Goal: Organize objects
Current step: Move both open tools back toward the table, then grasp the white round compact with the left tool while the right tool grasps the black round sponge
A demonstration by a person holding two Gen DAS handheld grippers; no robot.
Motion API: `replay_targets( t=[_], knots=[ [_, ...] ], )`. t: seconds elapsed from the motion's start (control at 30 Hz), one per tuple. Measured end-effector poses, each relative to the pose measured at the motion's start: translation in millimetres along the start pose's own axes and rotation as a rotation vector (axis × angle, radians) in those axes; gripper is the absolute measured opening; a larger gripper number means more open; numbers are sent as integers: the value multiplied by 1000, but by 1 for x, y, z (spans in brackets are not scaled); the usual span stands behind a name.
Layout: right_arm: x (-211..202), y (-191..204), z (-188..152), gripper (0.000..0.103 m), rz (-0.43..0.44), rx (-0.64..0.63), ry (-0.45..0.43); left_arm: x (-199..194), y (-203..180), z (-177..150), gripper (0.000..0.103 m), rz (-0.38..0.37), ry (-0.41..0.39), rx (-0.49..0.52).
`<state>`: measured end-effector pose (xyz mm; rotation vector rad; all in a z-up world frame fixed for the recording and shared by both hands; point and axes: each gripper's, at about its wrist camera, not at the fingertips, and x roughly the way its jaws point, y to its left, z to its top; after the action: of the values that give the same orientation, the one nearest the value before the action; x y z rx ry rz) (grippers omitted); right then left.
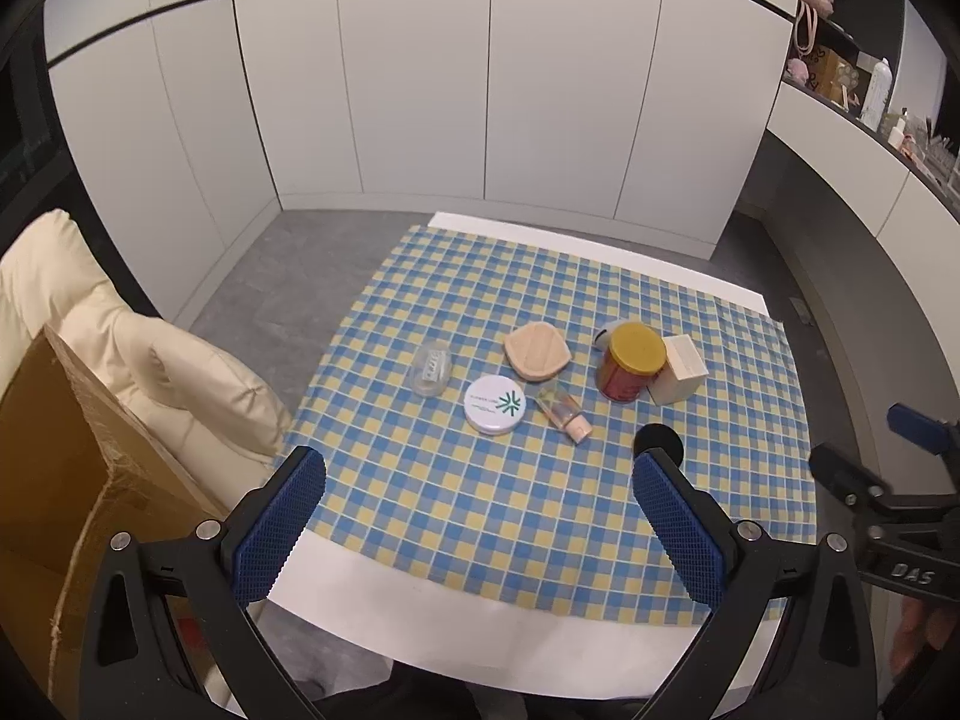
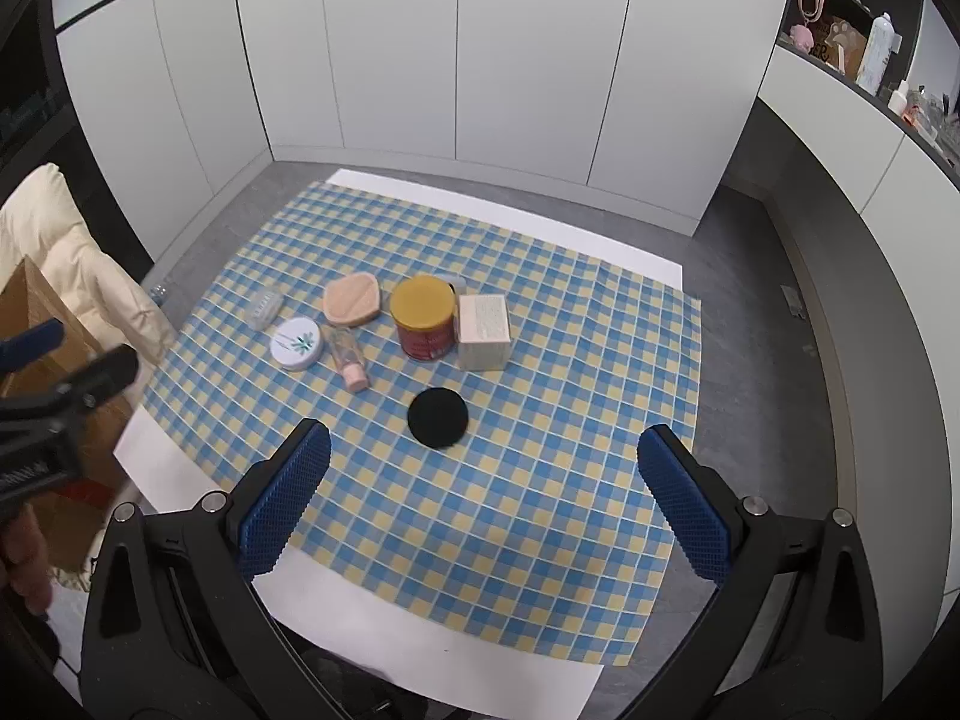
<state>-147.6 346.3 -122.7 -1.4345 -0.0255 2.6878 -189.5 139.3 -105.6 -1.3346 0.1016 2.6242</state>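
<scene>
On the checked cloth [image 2: 510, 480], both hand-held grippers hover spread, holding nothing.

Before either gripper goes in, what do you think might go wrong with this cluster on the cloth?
The red can stands close against the cream box, so open fingers may knock one over. The small bottle lies on its side and could roll. The flat black disc offers little edge to pinch.

From my left wrist view I read "DAS" in white letters on the black body of the right gripper [image 1: 918, 420]. The round white tin [image 1: 495, 404] bears a green starburst mark; the small green text beside it is too small to read.
</scene>
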Motion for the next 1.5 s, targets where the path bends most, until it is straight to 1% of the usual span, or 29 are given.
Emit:
replay_targets(
  t=[0.07,0.13,0.23,0.33,0.4,0.47,0.5,0.57,0.67,0.8,0.97,1.03,1.13,1.27,1.3,1.33,1.43,1.47,1.5],
  knots=[
    [11,-3,-4,103,-17,4,24,7,1,-1,102,0,2,0],
    [23,-6,-8,103,-16,22,57,16,1,-3,102,12,2,14],
    [40,-6,-14,103,-9,29,96,33,2,-9,101,3,41,20],
    [51,-5,-19,103,-6,35,116,44,-1,-13,101,-3,50,29],
    [58,-4,-19,103,7,40,124,53,-9,-17,101,-8,55,58],
    [71,-3,-19,103,9,38,139,59,-12,-18,101,2,54,69],
    [79,-2,-19,103,8,32,148,64,-13,-20,99,18,53,62],
    [90,0,-18,103,16,22,163,75,-12,-22,98,10,68,48],
    [104,3,-16,103,27,11,172,94,-10,-24,95,21,84,48],
    [124,9,-13,101,41,-6,172,123,-5,-27,85,-3,135,48],
    [152,18,-17,101,49,-31,207,150,1,-31,82,-2,171,38],
    [166,23,-21,97,51,-49,223,158,1,-32,82,-2,177,42],
    [185,24,-24,91,59,-45,261,171,2,-34,82,-3,197,42],
    [201,25,-25,89,66,-29,264,184,-1,-35,82,5,205,52],
    [205,26,-25,86,72,-27,271,190,-1,-35,82,16,216,48],
    [206,26,-24,86,80,-22,252,195,0,-35,82,23,227,42],
    [210,28,-19,85,81,-23,233,205,3,-35,82,24,236,34],
    [211,29,-18,84,81,-25,225,206,3,-34,83,24,231,32],
    [211,30,-17,80,83,-29,217,208,3,-32,82,21,222,25]
  ],
)
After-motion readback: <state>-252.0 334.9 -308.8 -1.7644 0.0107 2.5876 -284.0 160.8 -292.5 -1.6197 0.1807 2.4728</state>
